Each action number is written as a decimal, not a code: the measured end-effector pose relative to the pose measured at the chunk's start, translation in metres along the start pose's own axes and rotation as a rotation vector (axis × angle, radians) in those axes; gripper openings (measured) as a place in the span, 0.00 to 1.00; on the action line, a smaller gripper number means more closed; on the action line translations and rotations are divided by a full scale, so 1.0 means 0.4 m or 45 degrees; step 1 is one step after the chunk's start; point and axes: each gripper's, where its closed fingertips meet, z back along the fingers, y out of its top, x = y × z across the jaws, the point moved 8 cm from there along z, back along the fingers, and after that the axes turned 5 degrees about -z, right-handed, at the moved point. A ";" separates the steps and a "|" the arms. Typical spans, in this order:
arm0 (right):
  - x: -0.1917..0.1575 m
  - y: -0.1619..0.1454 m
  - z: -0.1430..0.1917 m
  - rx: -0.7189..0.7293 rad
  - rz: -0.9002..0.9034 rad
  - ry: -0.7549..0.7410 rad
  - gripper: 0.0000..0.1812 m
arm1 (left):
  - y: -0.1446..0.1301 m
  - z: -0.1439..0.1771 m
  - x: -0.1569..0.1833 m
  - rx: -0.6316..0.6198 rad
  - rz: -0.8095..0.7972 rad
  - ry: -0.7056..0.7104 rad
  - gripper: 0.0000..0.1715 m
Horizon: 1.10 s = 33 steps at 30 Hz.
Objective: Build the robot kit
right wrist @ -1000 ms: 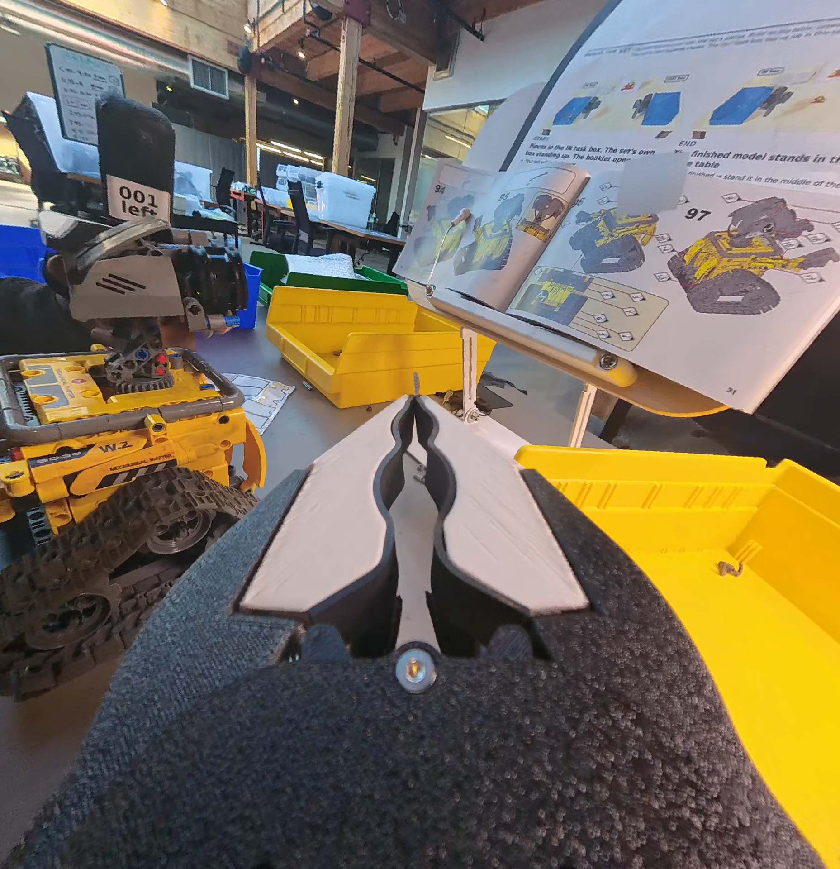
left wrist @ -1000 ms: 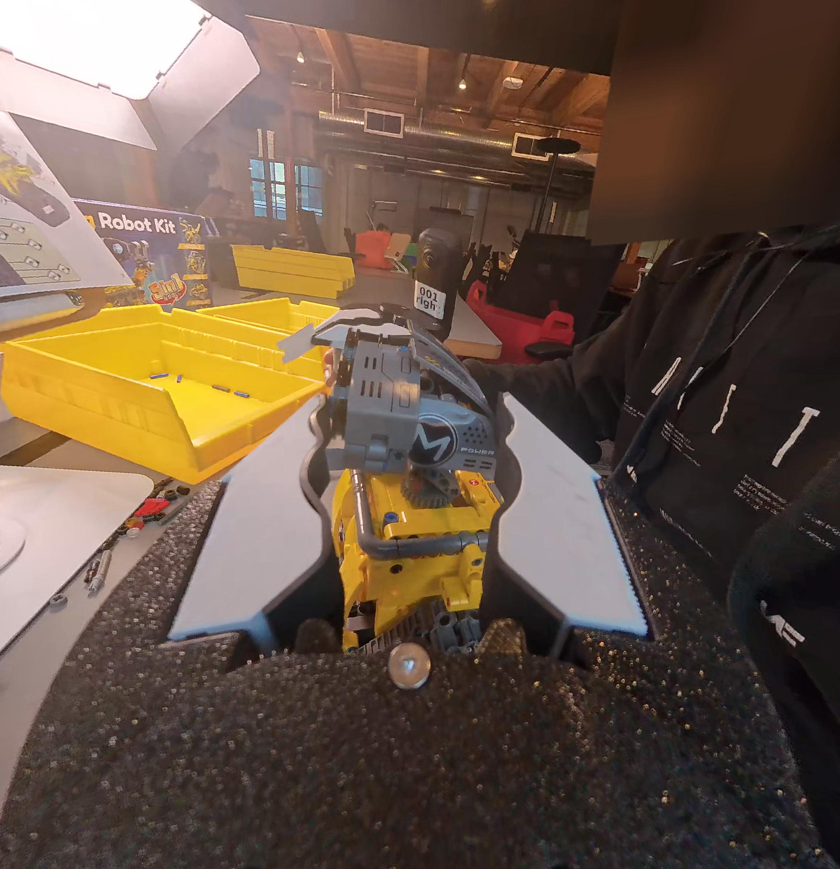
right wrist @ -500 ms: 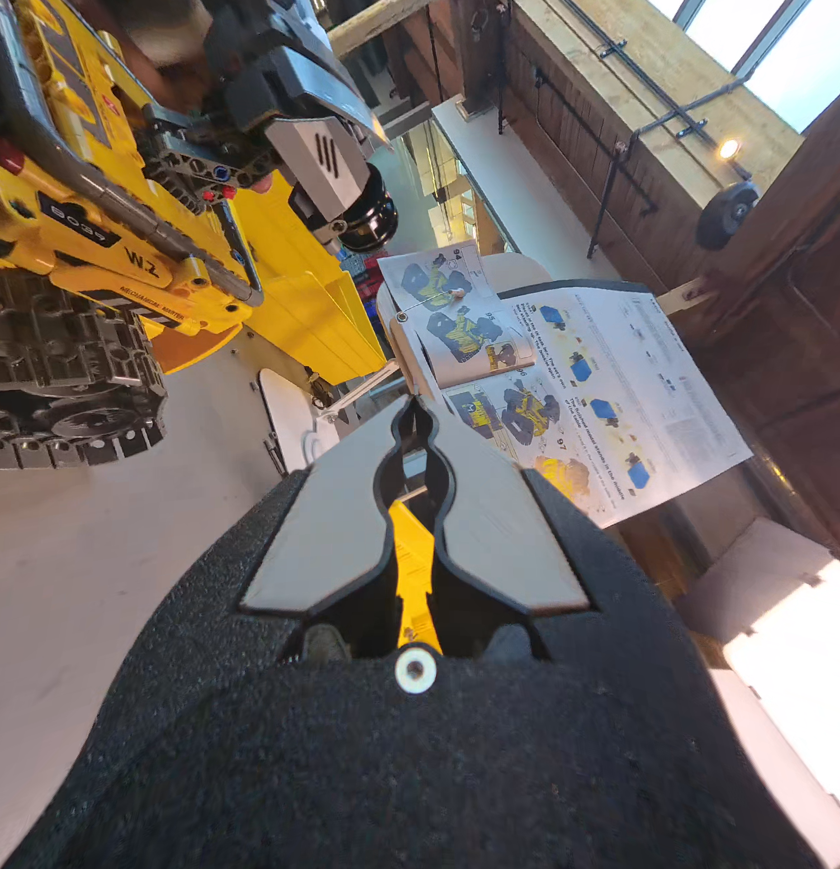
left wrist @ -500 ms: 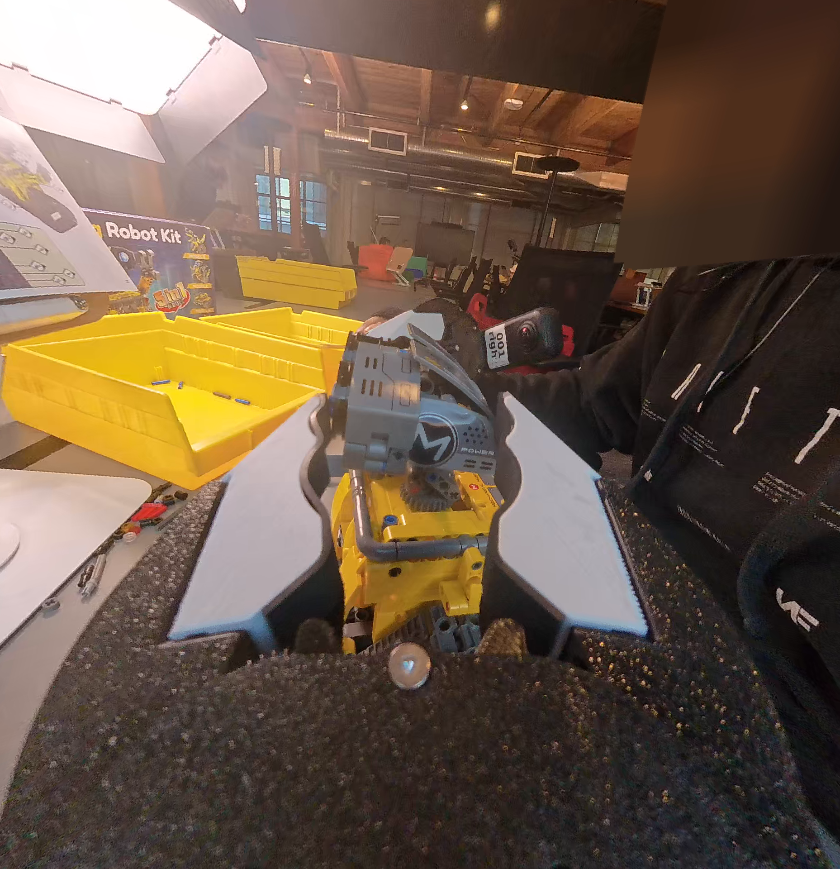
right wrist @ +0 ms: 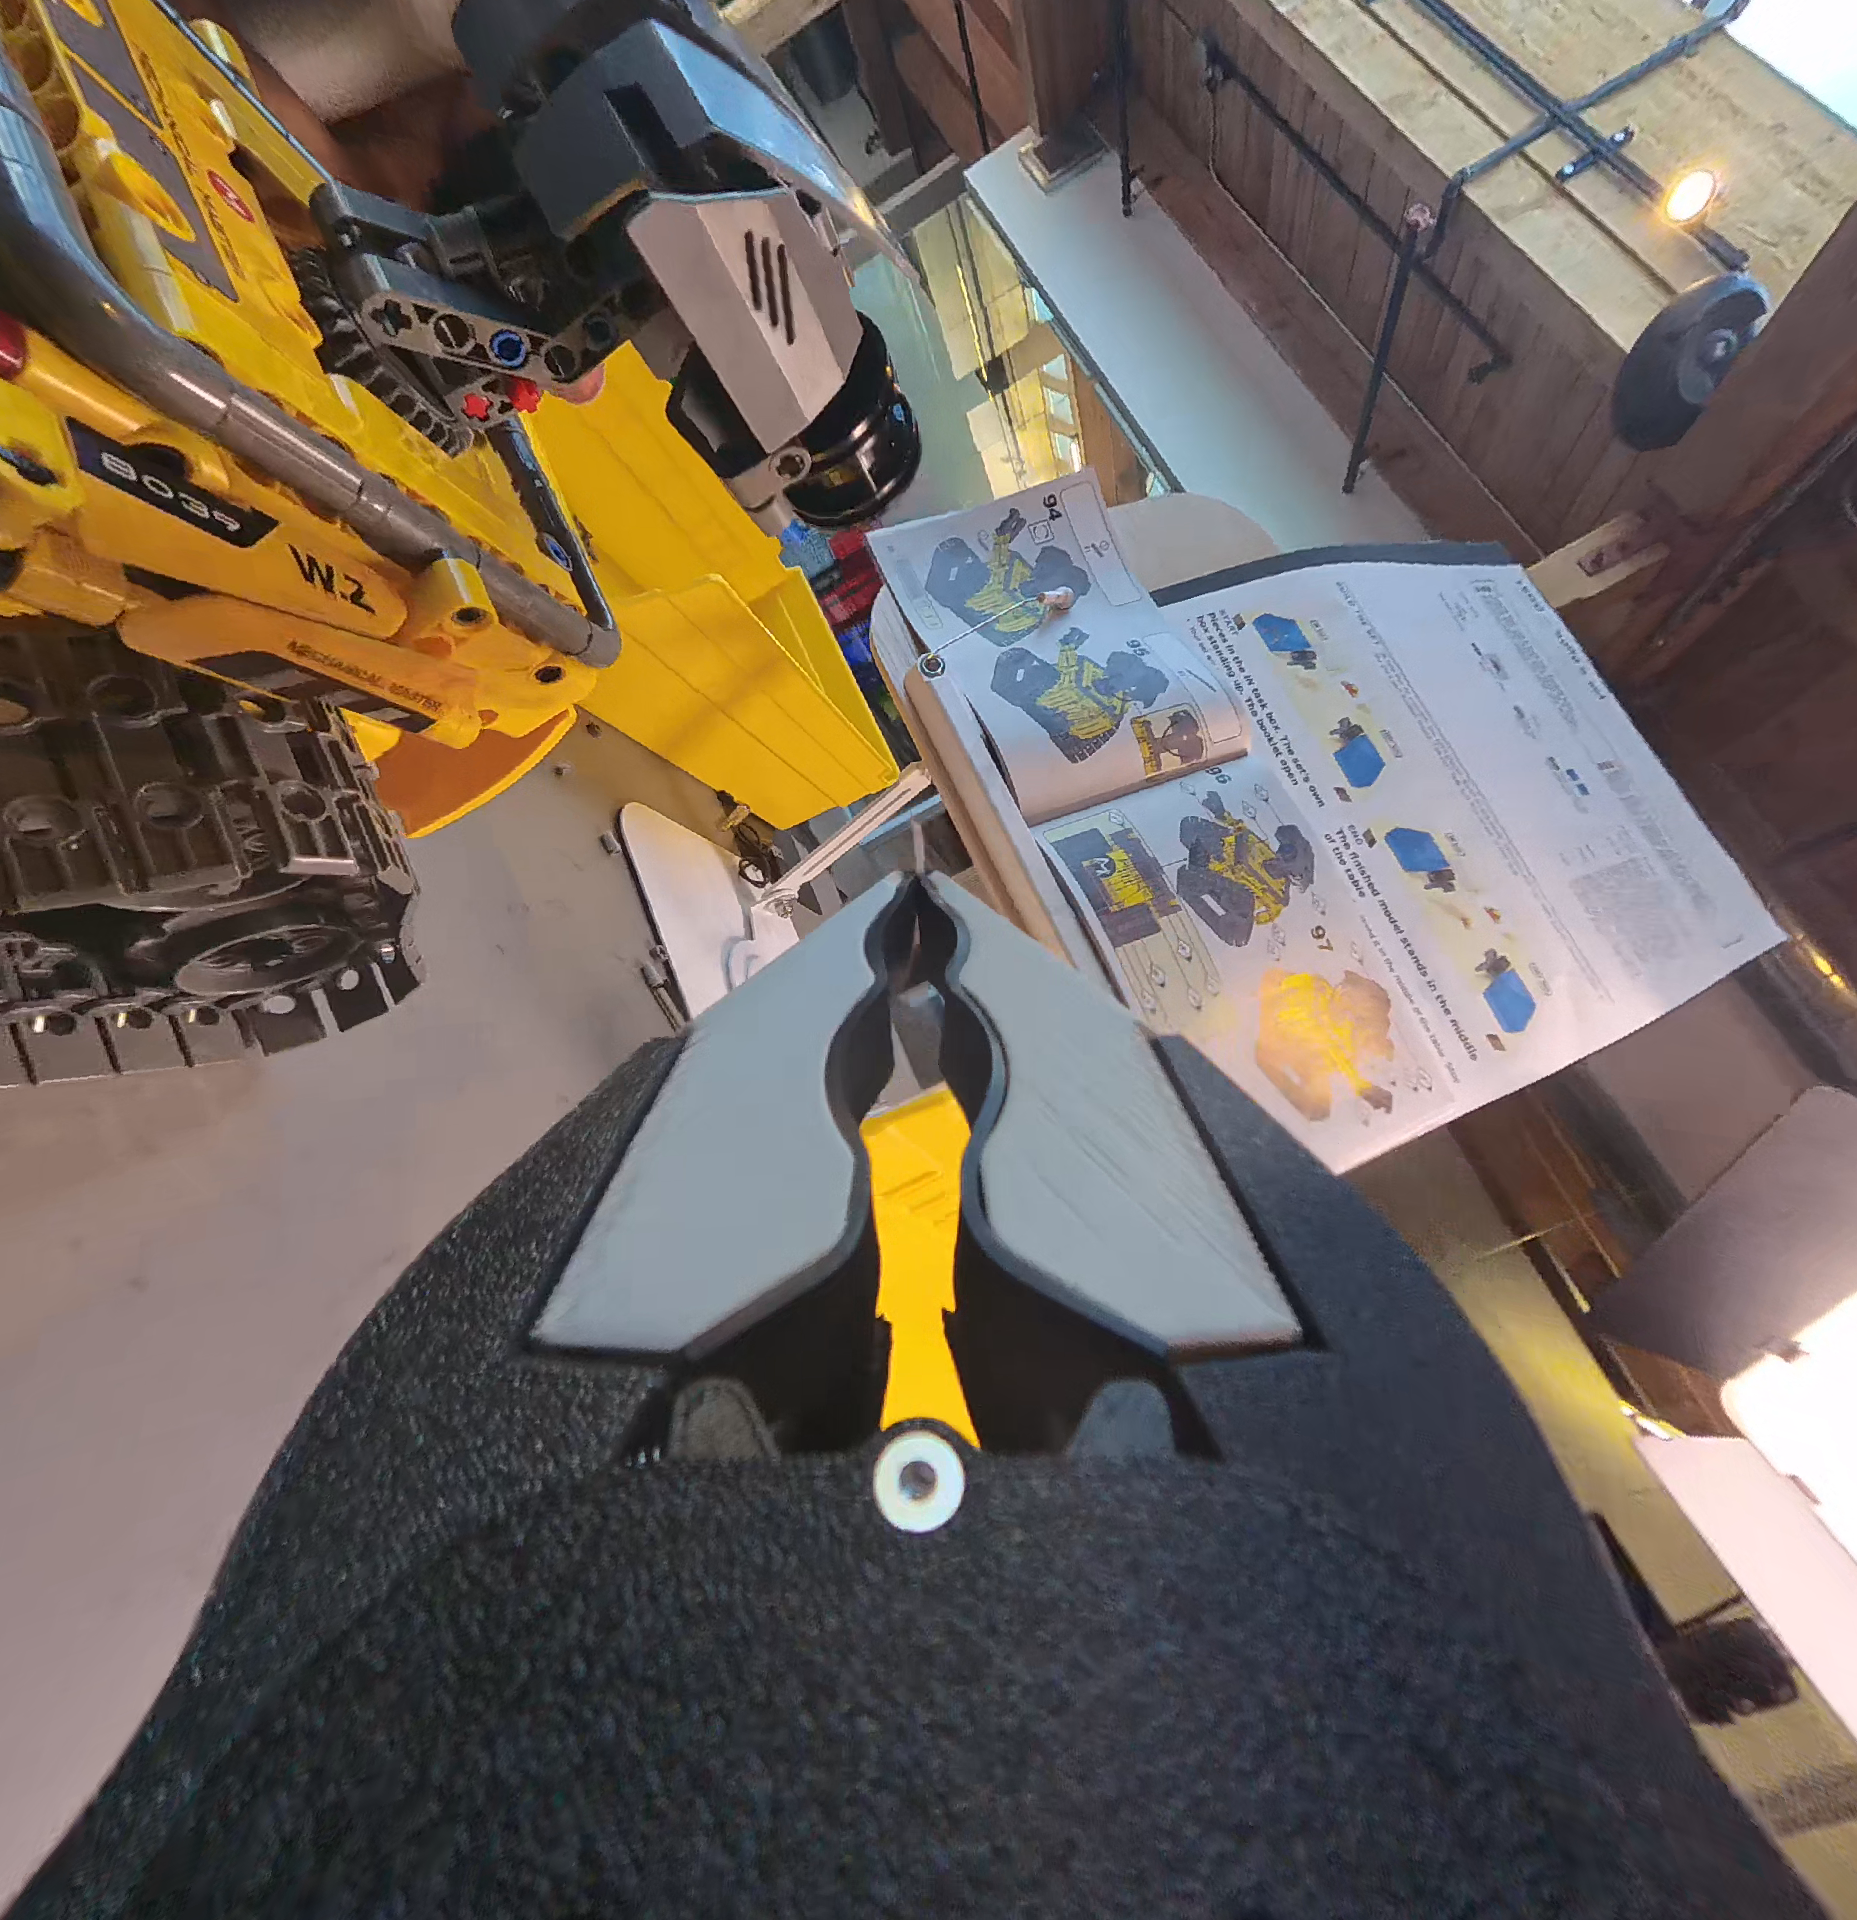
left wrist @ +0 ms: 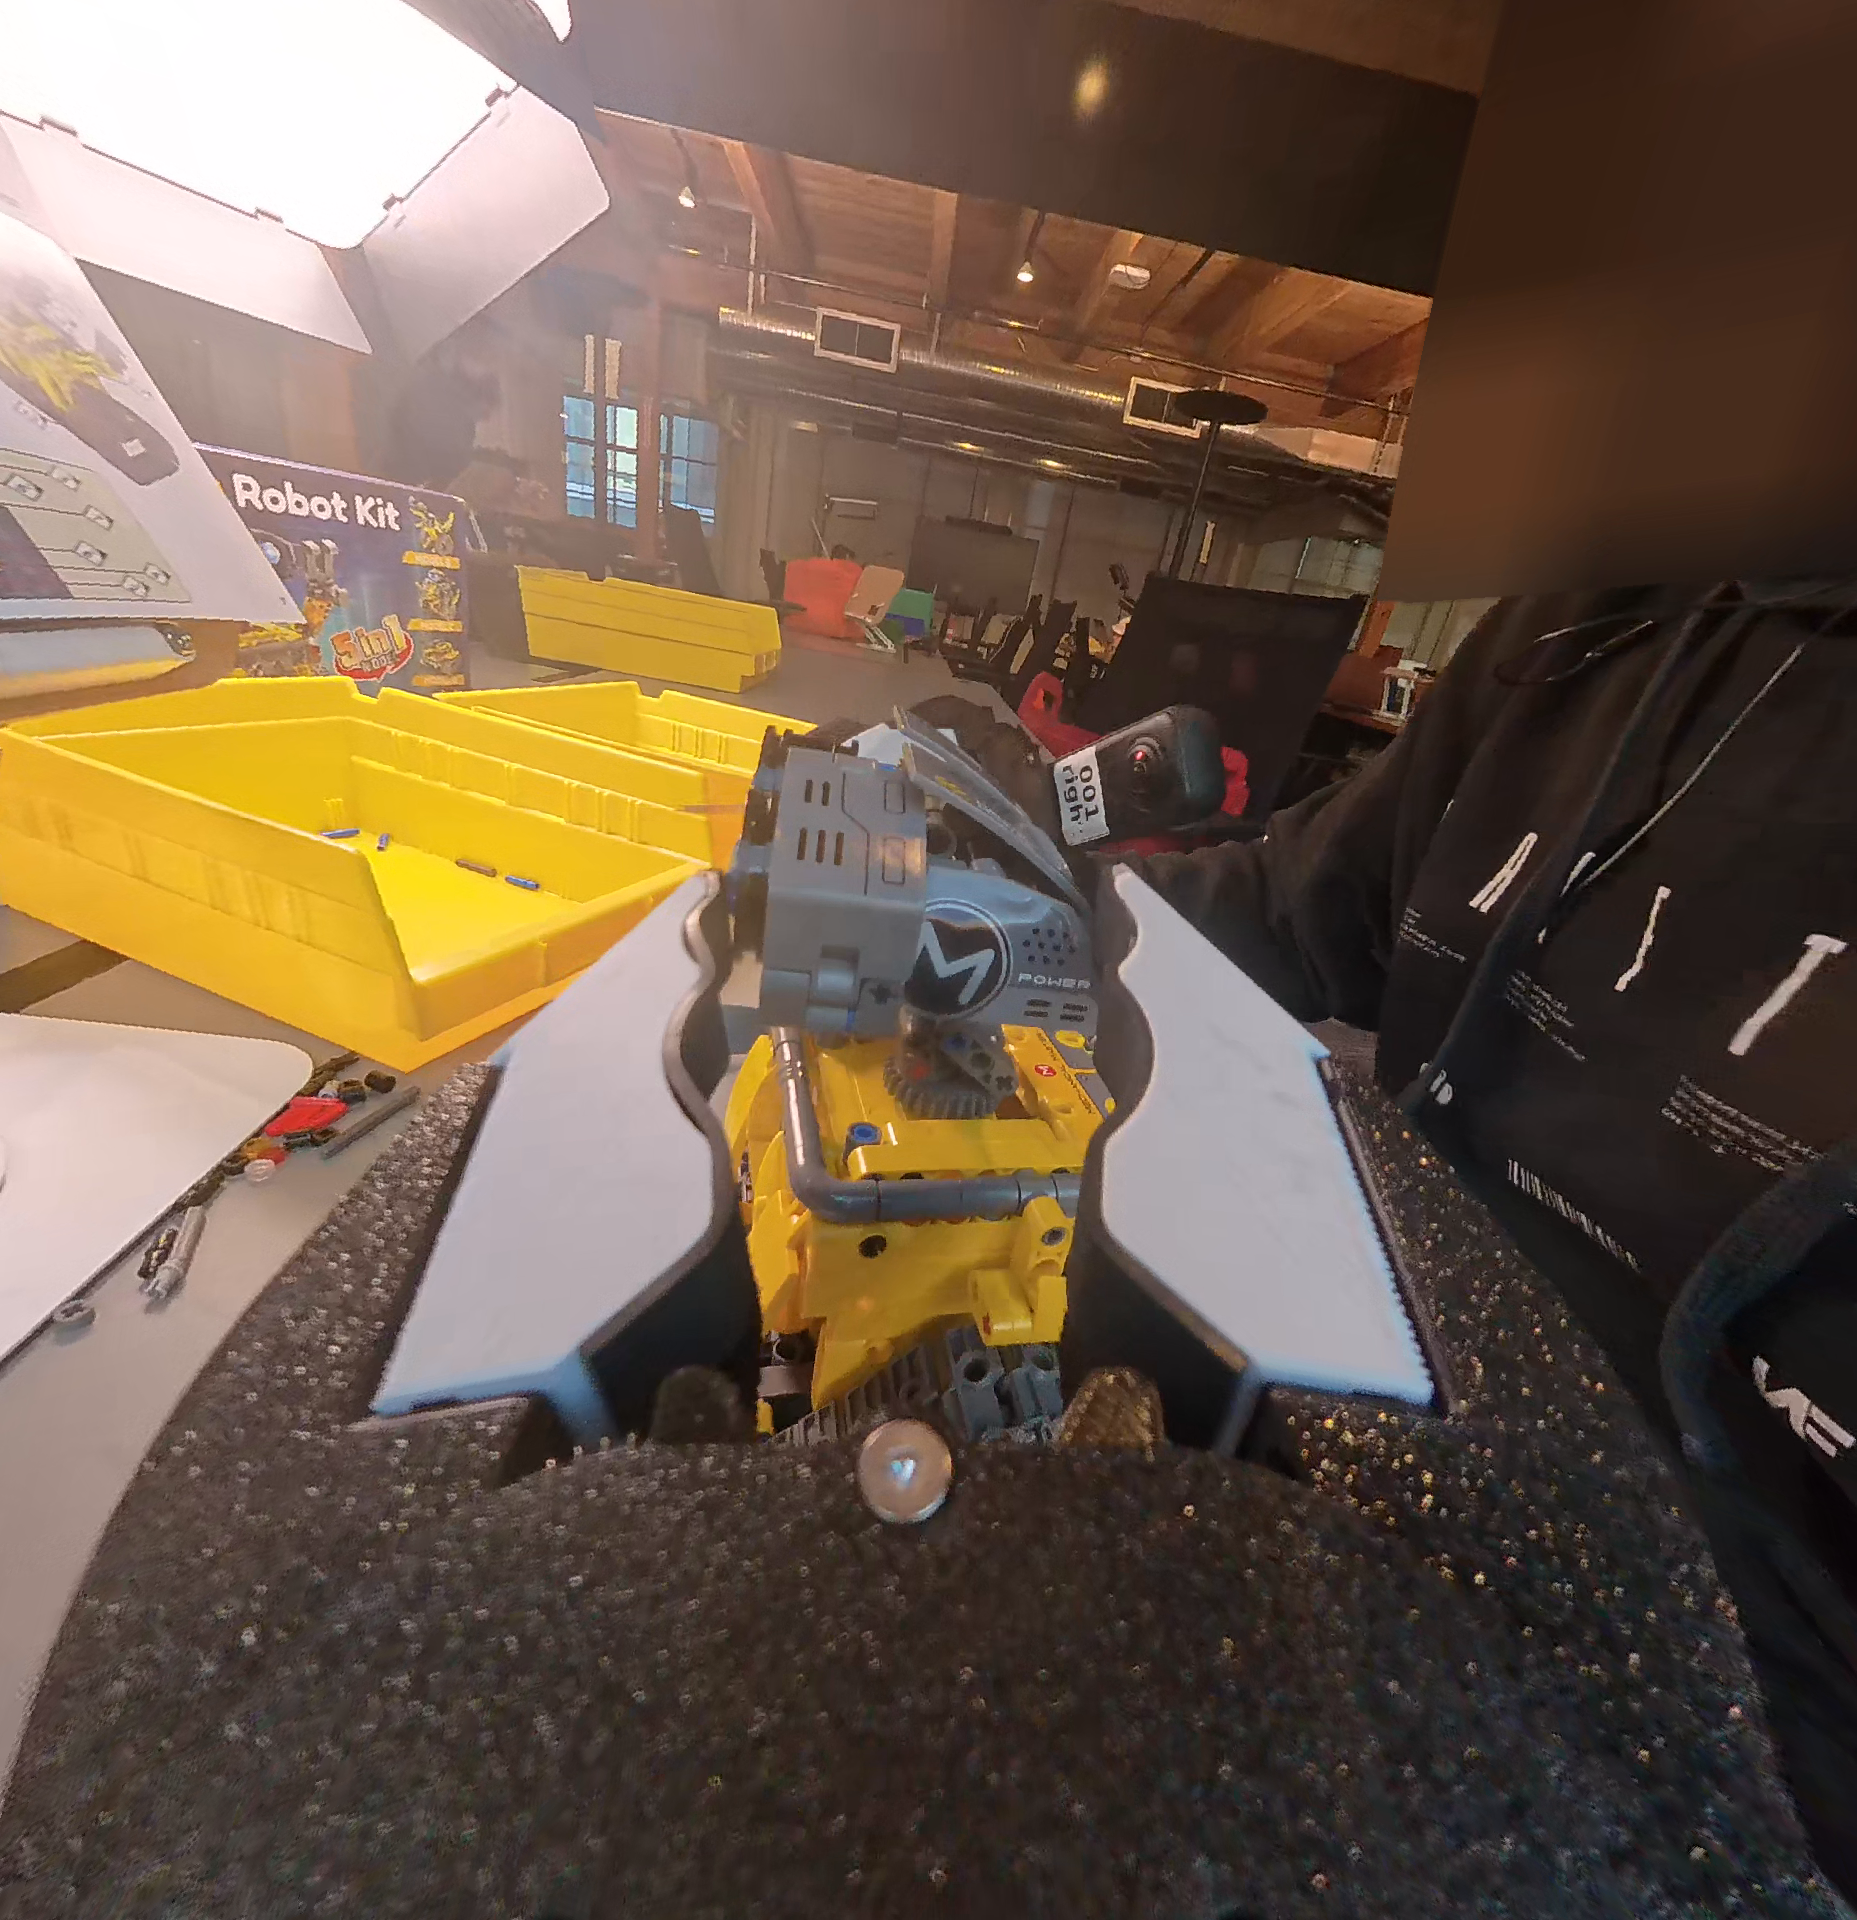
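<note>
My left gripper (left wrist: 908, 883) is shut on a yellow brick-built tracked robot model (left wrist: 934, 1195), one finger pressed on each side of its body. The model's grey head (left wrist: 841, 904) rises between my fingertips. My right gripper (right wrist: 916, 883) is shut, with a thin grey piece (right wrist: 918, 847) sticking out of its tips. It is rolled on its side close beside the model (right wrist: 228, 582), below and to the right of the grey head (right wrist: 737, 281). The right gripper's camera (left wrist: 1142, 774) shows just behind the head in the left wrist view.
Open yellow bins (left wrist: 280, 862) stand left of the model, with a kit box (left wrist: 363, 561) behind them. Loose small parts (left wrist: 300, 1117) lie on the grey table. An instruction booklet on a stand (right wrist: 1163, 790) is ahead of the right gripper. A person in a black hoodie (left wrist: 1578, 935) is at the right. My hands' fingertips stand some 12 cm from each other.
The right gripper has rolled onto its side and moved in close to the model's head, still shut. The left gripper keeps its hold on the model and has barely moved.
</note>
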 end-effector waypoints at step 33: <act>-0.006 -0.003 -0.013 0.017 -0.337 -0.040 0.00 | 0.001 0.043 -0.060 0.014 0.077 0.127 0.35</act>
